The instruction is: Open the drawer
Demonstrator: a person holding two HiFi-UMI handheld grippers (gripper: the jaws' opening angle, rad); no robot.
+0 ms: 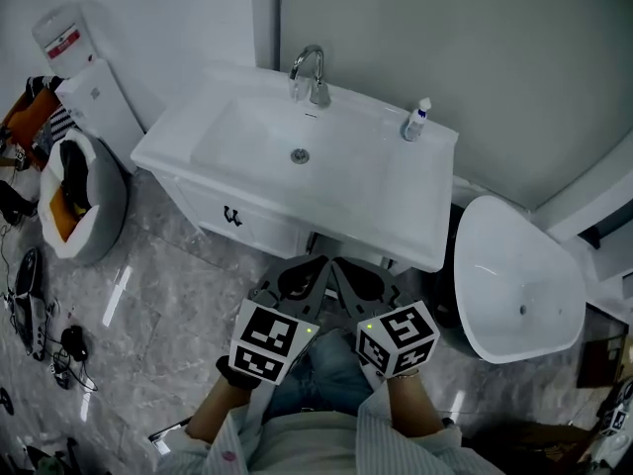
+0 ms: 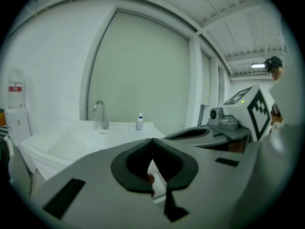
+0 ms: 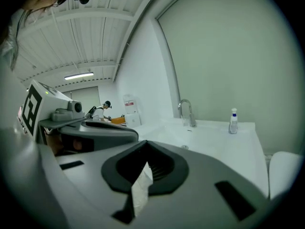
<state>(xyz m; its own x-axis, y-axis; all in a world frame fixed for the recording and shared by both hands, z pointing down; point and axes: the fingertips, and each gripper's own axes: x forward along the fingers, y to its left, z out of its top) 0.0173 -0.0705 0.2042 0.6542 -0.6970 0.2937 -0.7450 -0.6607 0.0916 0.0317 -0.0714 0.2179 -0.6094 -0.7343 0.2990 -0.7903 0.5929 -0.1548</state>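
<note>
The white vanity [image 1: 406,216] has a drawer front [image 1: 259,228] under the sink, with a small dark handle [image 1: 232,217]; the drawer sits flush. Both grippers hang side by side just in front of the vanity's lower edge, right of the handle. My left gripper [image 1: 315,265] is shut, its dark jaws meeting at a point [image 2: 152,140] with nothing in them. The jaws of my right gripper [image 1: 342,265] are likewise shut and hold nothing [image 3: 145,143]. Neither touches the drawer. The handle is hidden in both gripper views.
On the vanity top stand a chrome faucet [image 1: 312,75] and a small bottle [image 1: 416,120]. To the right is a white toilet [image 1: 514,280]. A round padded basket [image 1: 79,196] and loose cables [image 1: 40,325] lie on the marble floor at the left.
</note>
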